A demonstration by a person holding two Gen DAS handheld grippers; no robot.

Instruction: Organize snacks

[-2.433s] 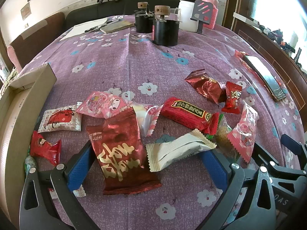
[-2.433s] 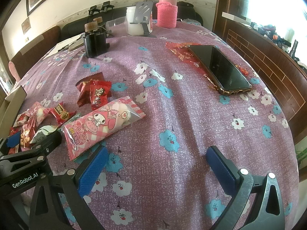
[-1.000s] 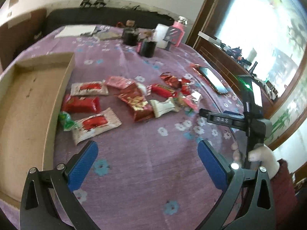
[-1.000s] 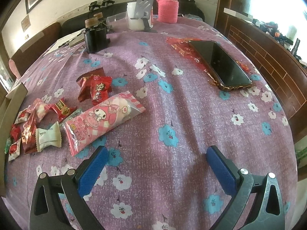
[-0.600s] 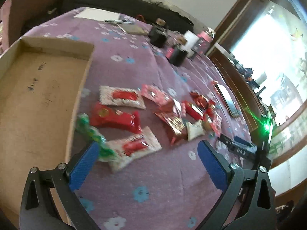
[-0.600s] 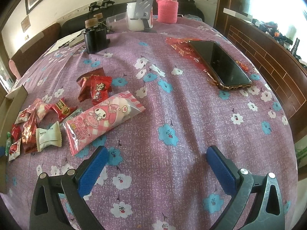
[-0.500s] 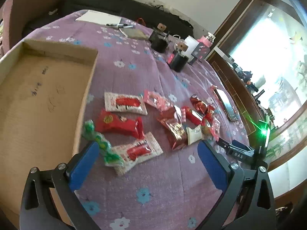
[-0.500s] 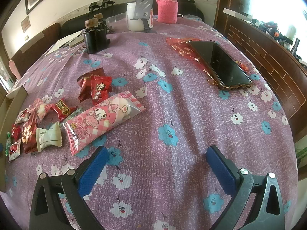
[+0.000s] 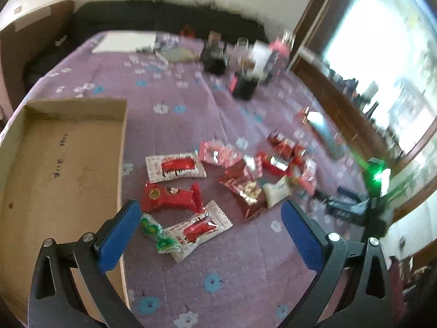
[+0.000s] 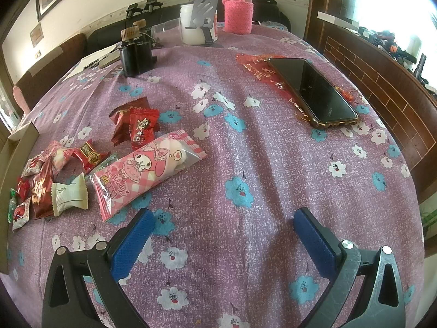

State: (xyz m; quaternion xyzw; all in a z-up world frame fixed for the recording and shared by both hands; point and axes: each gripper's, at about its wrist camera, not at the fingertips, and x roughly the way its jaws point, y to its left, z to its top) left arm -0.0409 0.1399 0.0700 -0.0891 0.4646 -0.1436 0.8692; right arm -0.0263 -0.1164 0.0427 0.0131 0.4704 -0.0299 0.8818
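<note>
Cardboard tray (image 9: 62,164) at nine o'clock holds nothing; snack packets (image 9: 174,165) lie scattered beside it. Left gripper (image 9: 207,229) and right gripper (image 10: 224,235) both gape wide, holding nothing. Likely next: grab the nearest packet.

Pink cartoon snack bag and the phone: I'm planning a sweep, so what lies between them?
In the right wrist view, only bare flowered tablecloth lies between the pink cartoon snack bag and the phone.
</note>
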